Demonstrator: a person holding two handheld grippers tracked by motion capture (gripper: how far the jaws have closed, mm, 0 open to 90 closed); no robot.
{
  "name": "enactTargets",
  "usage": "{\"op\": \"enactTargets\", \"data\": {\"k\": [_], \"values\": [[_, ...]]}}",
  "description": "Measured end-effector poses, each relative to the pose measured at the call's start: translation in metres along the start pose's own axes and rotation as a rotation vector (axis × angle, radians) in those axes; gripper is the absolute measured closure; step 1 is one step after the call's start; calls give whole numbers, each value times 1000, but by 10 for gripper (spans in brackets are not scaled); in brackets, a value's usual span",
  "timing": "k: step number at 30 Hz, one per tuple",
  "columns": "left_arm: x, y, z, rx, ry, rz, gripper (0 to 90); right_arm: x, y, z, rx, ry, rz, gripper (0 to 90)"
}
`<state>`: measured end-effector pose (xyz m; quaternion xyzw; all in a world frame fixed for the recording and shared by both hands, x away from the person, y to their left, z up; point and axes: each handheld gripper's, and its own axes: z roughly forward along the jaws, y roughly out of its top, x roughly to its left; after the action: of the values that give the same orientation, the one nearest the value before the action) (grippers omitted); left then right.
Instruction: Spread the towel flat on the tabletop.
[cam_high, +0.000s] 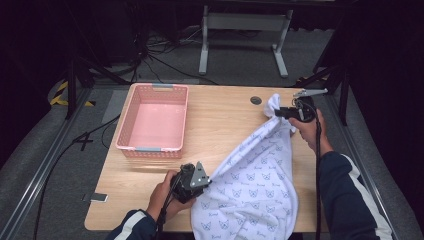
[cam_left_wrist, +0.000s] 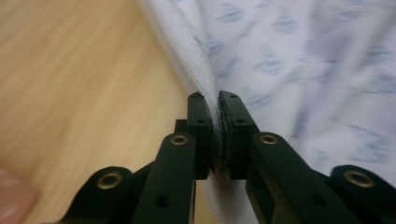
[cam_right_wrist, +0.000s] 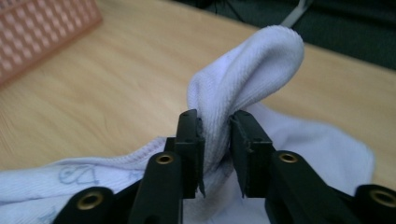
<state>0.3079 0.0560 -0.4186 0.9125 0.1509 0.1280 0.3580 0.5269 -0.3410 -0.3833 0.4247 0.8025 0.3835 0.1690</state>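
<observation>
On the right half of the wooden surface, a white towel printed with small blue figures lay stretched from the far right corner to the near edge, where it hung over. Left tongs were pressed together on its near-left edge. Right tongs pinched a bunched corner at the far right, raised off the surface. A pink basket stood at the far left, apart from the towel.
</observation>
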Motion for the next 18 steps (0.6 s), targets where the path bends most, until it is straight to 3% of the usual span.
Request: {"op": "enactTargets", "data": {"k": [3,5,6,7,11,12,16,18], "values": [[-18,4,8,38,-91,49,776,-5,-25,5,83,-32,-21,698],[-22,5,12,42,-141,66,699,-8,-37,7,116,-49,-17,617],[-21,6,12,36,-144,49,646,-10,-40,5,120,-57,-4,588],[-19,5,11,2,-155,5,582,-13,-44,3,120,-54,11,552],[-2,3,6,-41,-113,-100,535,-16,-47,-6,122,-81,16,494],[2,2,8,-53,-97,-118,537,-16,-45,-9,113,-108,2,480],[8,0,24,-25,-112,-152,560,-11,-37,-26,83,-248,-42,471],[6,1,31,-16,-150,-148,584,-7,-33,-33,37,-259,-40,483]]}}
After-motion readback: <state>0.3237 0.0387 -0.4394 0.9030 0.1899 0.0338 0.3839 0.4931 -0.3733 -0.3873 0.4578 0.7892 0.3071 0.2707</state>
